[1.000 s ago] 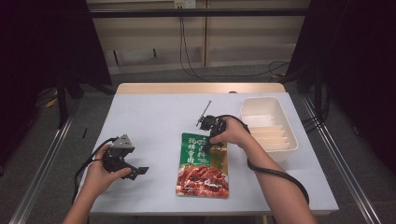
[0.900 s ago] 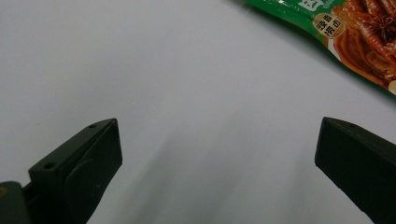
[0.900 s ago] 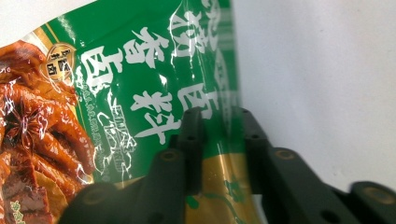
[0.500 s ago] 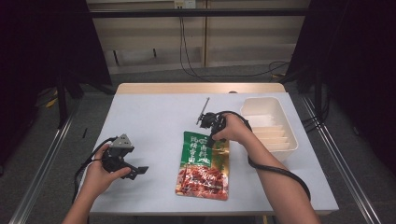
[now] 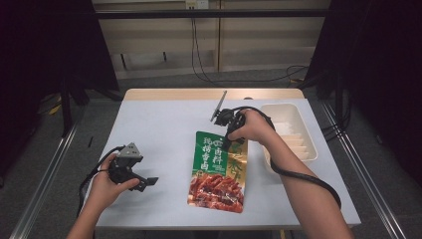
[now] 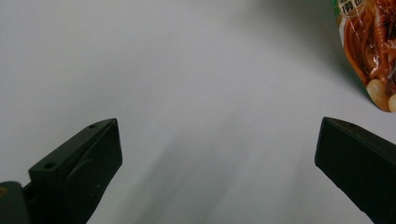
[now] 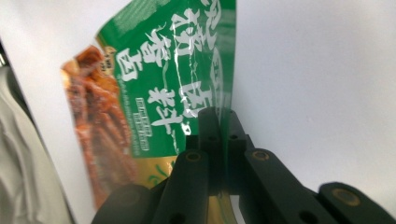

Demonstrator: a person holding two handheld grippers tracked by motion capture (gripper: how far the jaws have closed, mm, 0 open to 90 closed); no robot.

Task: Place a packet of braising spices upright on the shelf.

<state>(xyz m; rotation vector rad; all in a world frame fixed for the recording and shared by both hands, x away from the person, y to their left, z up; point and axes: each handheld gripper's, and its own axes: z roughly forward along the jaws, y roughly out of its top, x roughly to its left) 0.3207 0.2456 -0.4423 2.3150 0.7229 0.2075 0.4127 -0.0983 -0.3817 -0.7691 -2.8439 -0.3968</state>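
Nearest me, toward the front left corner of the white tabletop (image 5: 159, 119), my left tool (image 5: 130, 171) rests low over the bare surface with its two black jaws spread wide and nothing between them; in the left gripper view the lower corner of the pouch shows just beyond its right jaw.

Further in, a little right of the tabletop's middle, lies the flat glossy plastic food pouch (image 5: 219, 172). Its upper part is deep green with large white characters printed in columns, a gold-yellow band runs down its right side, and its lower part carries a photo of reddish-brown braised meat. The film is shiny and slightly creased, catching the light.

My right tool (image 5: 227, 144) is clenched on the pouch's top right edge: in the right gripper view its jaws (image 7: 219, 126) are pressed together with the thin green edge pinched between them, and that end is raised off the surface while the near end lies on the tabletop.

Beyond, along the right edge, sits a white rectangular plastic tray (image 5: 304, 134).
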